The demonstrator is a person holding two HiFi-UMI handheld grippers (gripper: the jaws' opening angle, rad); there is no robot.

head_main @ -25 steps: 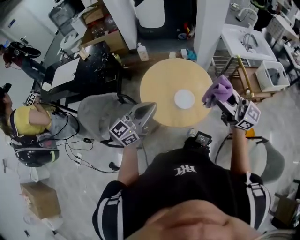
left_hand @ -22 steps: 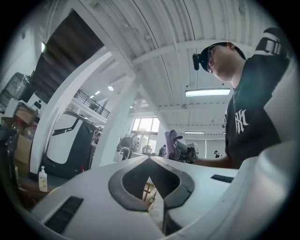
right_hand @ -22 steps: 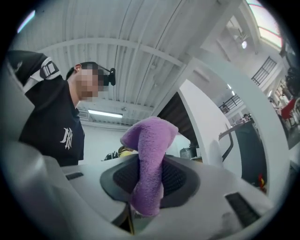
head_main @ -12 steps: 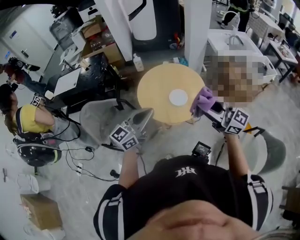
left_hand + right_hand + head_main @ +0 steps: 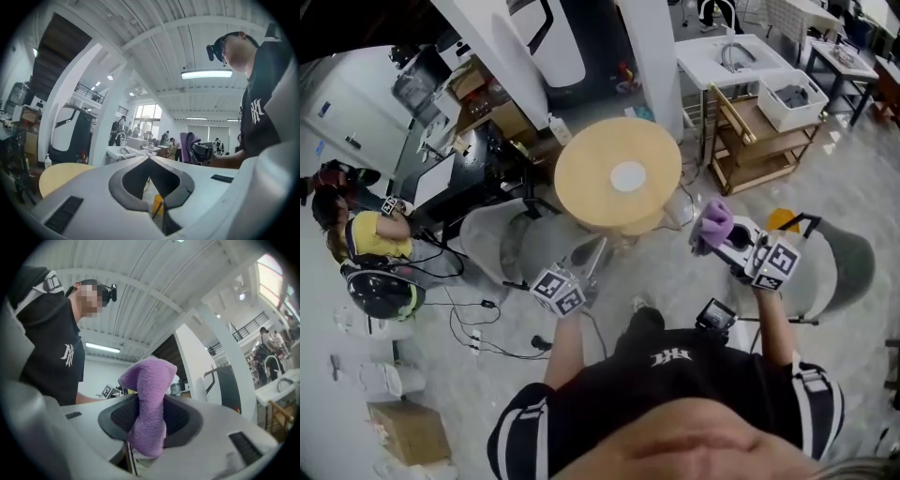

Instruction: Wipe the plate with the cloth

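A small white plate (image 5: 627,176) lies in the middle of a round wooden table (image 5: 581,192), far from both grippers in the head view. My right gripper (image 5: 711,234) is shut on a purple cloth (image 5: 713,223) and hangs over the floor to the right of the table. In the right gripper view the cloth (image 5: 149,404) stands bunched between the jaws of the right gripper (image 5: 147,420). My left gripper (image 5: 592,253) is shut and empty, short of the table's near edge. In the left gripper view the left gripper (image 5: 150,161) points level, with the table (image 5: 58,176) at the left and the cloth (image 5: 188,145) beyond.
A grey chair (image 5: 502,246) stands left of the table and another (image 5: 842,272) at the right. A wooden trolley (image 5: 759,141), a white pillar (image 5: 652,47) and a black desk (image 5: 455,173) ring the table. A seated person (image 5: 370,239) is far left. Cables (image 5: 478,319) trail over the floor.
Both grippers have drawn back from the table toward me, and the table now lies farther off. The right gripper still holds the purple cloth; the left stays shut.
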